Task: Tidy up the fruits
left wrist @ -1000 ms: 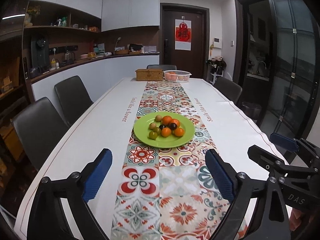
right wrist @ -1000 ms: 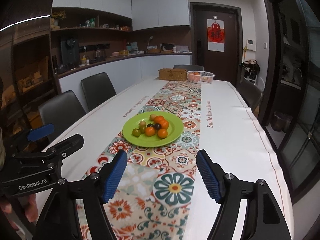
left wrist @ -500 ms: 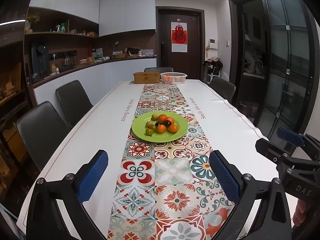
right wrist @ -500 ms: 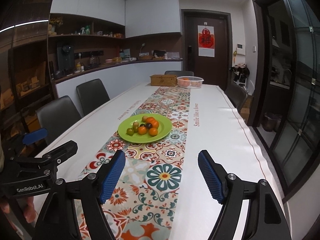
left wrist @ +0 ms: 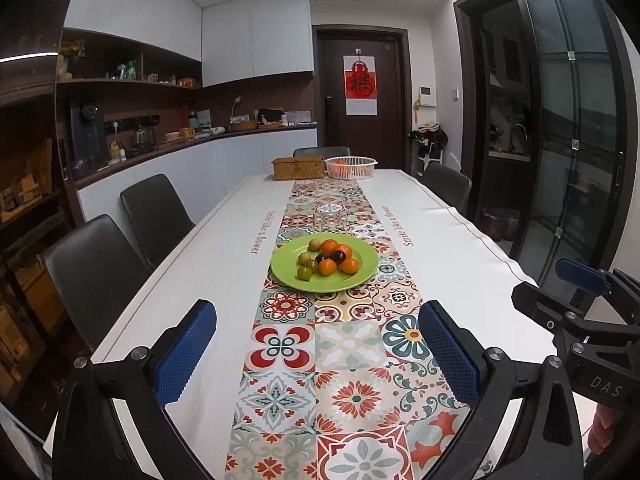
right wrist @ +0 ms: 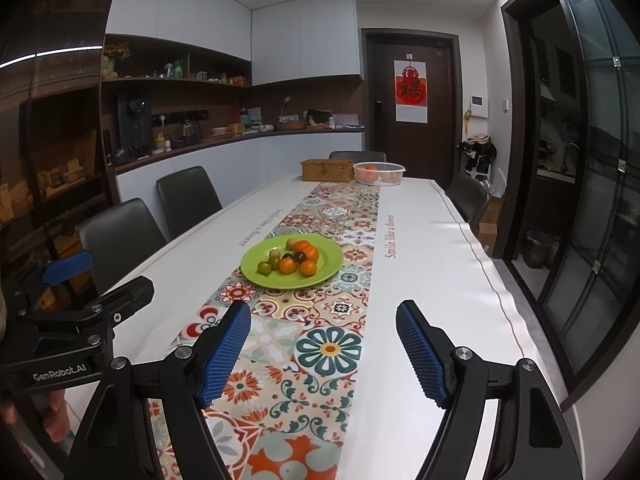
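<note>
A green plate (left wrist: 362, 276) sits mid-table on a patterned runner; it also shows in the right wrist view (right wrist: 328, 268). It holds several small fruits: orange ones (left wrist: 328, 267), green ones (left wrist: 304, 273) and dark ones (left wrist: 339, 256). My left gripper (left wrist: 316, 350) is open and empty, hovering above the near end of the table, well short of the plate. My right gripper (right wrist: 324, 354) is open and empty, beside the left one and equally far from the plate. A white basket (left wrist: 351, 168) with orange fruit stands at the far end.
A woven box (left wrist: 298, 168) stands next to the white basket. Dark chairs (left wrist: 92, 268) line the table's left side and one (left wrist: 446, 188) the right. The table's right edge (right wrist: 500, 292) drops to the floor by glass doors.
Both grippers have pulled back and risen from the plate, so the plate looks smaller and farther. Both stay open and empty.
</note>
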`<move>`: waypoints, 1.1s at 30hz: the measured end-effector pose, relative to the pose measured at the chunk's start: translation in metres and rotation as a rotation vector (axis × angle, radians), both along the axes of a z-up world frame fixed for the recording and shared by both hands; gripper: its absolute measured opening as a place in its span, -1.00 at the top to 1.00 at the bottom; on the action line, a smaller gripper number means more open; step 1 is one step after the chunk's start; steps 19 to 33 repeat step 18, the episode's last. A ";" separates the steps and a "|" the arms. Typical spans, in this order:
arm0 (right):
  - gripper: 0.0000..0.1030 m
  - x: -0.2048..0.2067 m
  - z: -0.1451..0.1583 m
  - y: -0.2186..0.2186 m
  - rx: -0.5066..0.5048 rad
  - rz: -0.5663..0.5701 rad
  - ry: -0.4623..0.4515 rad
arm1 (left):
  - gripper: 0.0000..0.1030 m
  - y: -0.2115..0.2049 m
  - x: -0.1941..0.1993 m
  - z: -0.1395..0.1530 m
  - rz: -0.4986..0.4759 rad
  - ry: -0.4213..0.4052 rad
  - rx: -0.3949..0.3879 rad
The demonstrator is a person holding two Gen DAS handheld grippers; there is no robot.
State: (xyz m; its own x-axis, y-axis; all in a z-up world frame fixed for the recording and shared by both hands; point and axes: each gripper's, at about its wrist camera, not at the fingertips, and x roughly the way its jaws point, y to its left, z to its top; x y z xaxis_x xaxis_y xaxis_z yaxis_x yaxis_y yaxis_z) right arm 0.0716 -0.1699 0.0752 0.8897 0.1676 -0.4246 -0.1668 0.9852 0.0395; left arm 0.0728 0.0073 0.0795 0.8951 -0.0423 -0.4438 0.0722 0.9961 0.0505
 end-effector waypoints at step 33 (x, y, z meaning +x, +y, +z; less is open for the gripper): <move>-0.48 -0.003 -0.001 0.000 -0.002 0.004 0.004 | -1.00 -0.001 -0.003 -0.002 -0.002 0.016 -0.004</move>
